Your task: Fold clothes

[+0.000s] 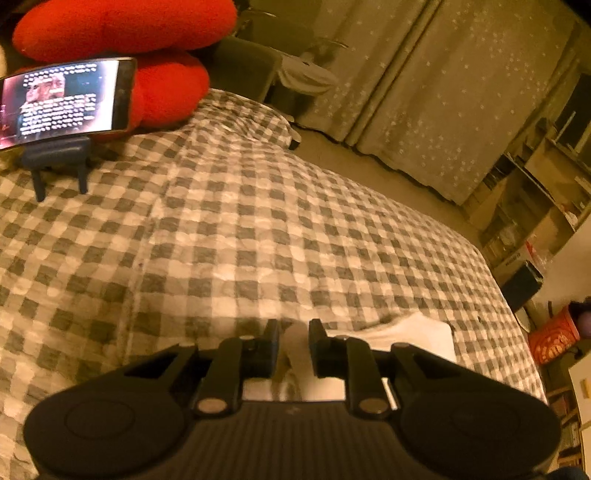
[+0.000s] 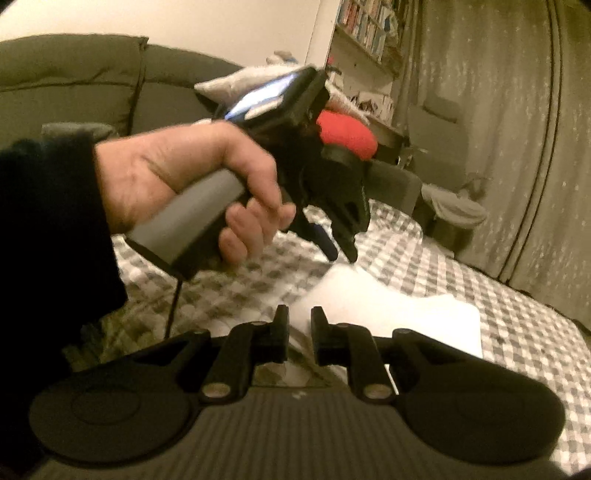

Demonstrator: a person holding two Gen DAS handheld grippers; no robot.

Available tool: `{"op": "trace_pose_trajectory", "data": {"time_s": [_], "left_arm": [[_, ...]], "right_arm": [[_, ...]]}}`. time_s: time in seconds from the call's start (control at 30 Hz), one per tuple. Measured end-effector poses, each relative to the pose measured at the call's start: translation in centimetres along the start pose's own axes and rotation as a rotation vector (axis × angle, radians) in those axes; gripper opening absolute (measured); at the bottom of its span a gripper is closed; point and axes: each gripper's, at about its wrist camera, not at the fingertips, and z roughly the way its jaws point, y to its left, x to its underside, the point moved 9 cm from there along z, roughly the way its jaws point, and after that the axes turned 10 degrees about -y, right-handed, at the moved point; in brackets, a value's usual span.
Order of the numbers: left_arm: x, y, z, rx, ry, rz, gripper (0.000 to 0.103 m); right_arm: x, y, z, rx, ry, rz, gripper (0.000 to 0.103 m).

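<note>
A: Where does the folded white garment (image 2: 388, 306) lie?
B: Flat on the grey-and-white checked bedspread (image 1: 258, 221), under both tools.
A: And the jaws?
B: The left gripper (image 1: 293, 332) and right gripper (image 2: 299, 325) stand narrowly parted, pads off the cloth.
A: Beyond?
B: Star-patterned curtains (image 1: 443, 92), a red plush cushion (image 1: 122, 33), a propped phone (image 1: 62, 99).

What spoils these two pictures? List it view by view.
Left wrist: warm dim yellow cast, fisheye bending the checked bed cover, phone screen glaring, white garment blown out. Right wrist: same cast, left hand and left gripper motion-blurred, dark corner vignetting.
</note>
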Motion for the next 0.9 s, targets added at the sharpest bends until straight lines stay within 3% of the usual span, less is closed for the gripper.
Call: {"op": "trace_pose_trajectory", "data": {"time_s": [0.2,0.27,0.33,0.57,0.73,0.9], "left_arm": [[0.8,-0.3,0.4,-0.021,0.022,0.044,0.018],[0.8,-0.3,0.3,-0.019,0.018,0.048,0.016],[0.7,-0.3,0.2,-0.020,0.014,0.054,0.014],[0.5,-0.2,0.1,-0.015,0.013,0.049,0.012],[0.6,-0.1,0.3,-0.018,0.021,0.036,0.012],[0.6,-0.3,0.2,-0.022,0.015,0.055,0.012]], "right_arm": [[0.7,1.1,0.6,0.034,-0.015,-0.131,0.018],[0.6,1.2,0.6,0.044,-0.022,-0.152,0.008],[0.6,1.1,0.7,0.056,-0.029,-0.164,0.004],[0.6,0.9,0.6,0.058,-0.032,-0.165,0.004],[1.5,2.3,0.4,0.017,-0.041,-0.220,0.035],[1.4,2.4,0.7,0.077,-0.062,-0.277,0.034]]}}
